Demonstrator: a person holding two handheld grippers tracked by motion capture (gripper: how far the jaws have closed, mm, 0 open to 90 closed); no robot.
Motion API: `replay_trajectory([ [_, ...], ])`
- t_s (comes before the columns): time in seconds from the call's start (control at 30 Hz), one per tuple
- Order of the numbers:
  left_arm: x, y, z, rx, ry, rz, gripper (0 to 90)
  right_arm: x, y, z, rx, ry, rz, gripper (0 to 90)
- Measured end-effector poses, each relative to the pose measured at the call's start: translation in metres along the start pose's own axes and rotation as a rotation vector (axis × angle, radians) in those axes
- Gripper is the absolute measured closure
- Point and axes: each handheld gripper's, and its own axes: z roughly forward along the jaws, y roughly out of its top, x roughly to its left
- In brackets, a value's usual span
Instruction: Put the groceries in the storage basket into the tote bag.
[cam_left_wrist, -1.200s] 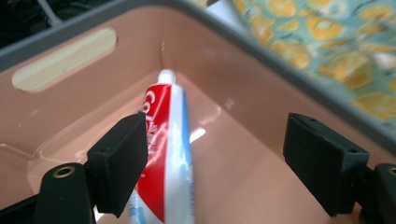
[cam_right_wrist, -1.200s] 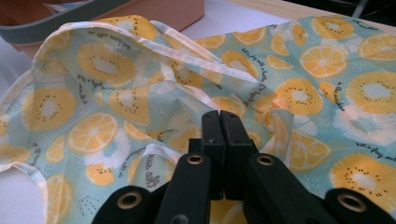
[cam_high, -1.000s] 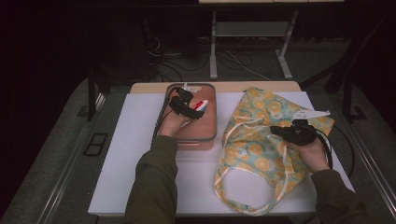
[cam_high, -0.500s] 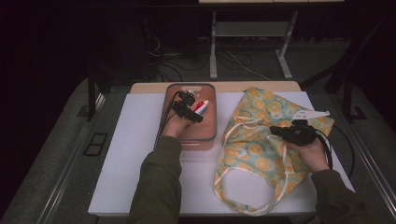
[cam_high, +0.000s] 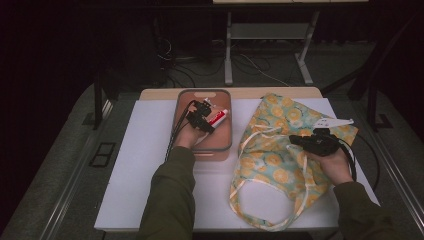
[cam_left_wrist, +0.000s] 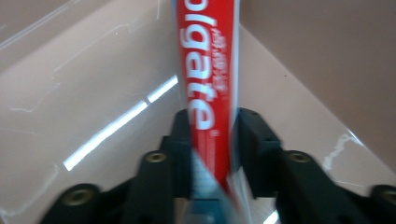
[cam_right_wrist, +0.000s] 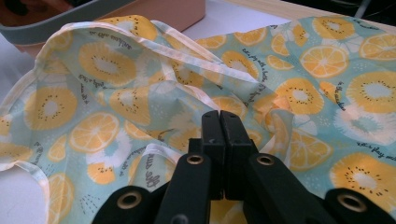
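At the upper middle of the high view, the left claw (cam_high: 206, 116) sits inside the pink tray (cam_high: 223, 145) and has just been closing; it now grips the red toothpaste tube (cam_left_wrist: 208, 79), where a second ago it hung open above it. At the right, the right claw (cam_high: 296, 140) is unmoved, clenched on a fold of the fruit-print cloth bag (cam_high: 272, 165) lying on the white worktop (cam_high: 135, 165).

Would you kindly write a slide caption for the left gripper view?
Left gripper, jaws just closed, clamps a red toothpaste tube inside the pink bin.
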Motion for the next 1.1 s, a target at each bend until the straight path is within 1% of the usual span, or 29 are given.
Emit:
replay_trajectory([
  [0.03, 0.0, 0.0, 0.0, 0.004, -0.002, -0.008, 72.8, 0.0, 0.0, 0.0, 0.0, -0.001, 0.0, 89.4],
  [0.23, -0.001, 0.003, -0.002, 0.013, 0.003, -0.01, 74.4, 0.0, 0.0, 0.0, 0.0, -0.002, 0.001, 89.4],
  [0.3, -0.001, 0.004, -0.006, 0.0, 0.003, -0.015, 74.6, 0.0, 0.0, 0.0, 0.0, -0.001, 0.004, 89.4],
  [0.37, 0.001, 0.006, -0.012, -0.022, -0.008, -0.02, 74.7, 0.0, 0.0, 0.0, -0.001, 0.0, 0.004, 89.4],
  [0.43, 0.002, 0.008, -0.019, -0.031, -0.011, -0.011, 74.7, -0.001, 0.0, -0.001, -0.003, 0.0, 0.005, 89.4],
  [0.47, 0.002, 0.01, -0.023, -0.036, -0.011, -0.008, 74.7, -0.001, 0.0, -0.001, -0.004, 0.0, 0.004, 89.4],
  [0.57, 0.001, 0.013, -0.04, -0.069, -0.031, -0.012, 74.7, -0.002, 0.0, -0.001, -0.004, 0.001, 0.007, 89.4],
  [0.6, -0.001, 0.014, -0.045, -0.082, -0.037, -0.01, 74.7, -0.002, 0.0, 0.0, -0.004, 0.001, 0.008, 89.4],
  [0.7, -0.006, 0.014, -0.061, -0.109, -0.069, 0.011, 74.7, -0.002, 0.0, 0.0, -0.003, -0.001, 0.006, 89.4],
  [0.9, -0.023, 0.009, -0.091, -0.138, -0.115, 0.065, 74.8, -0.002, 0.0, 0.0, -0.001, -0.006, 0.007, 89.4],
  [1.0, -0.032, 0.007, -0.102, -0.147, -0.139, 0.092, 74.8, -0.002, 0.0, 0.0, 0.001, -0.008, 0.008, 89.4],
  [1.1, -0.042, 0.004, -0.109, -0.159, -0.161, 0.102, 74.8, -0.002, 0.0, 0.0, 0.002, -0.009, 0.008, 89.4],
])
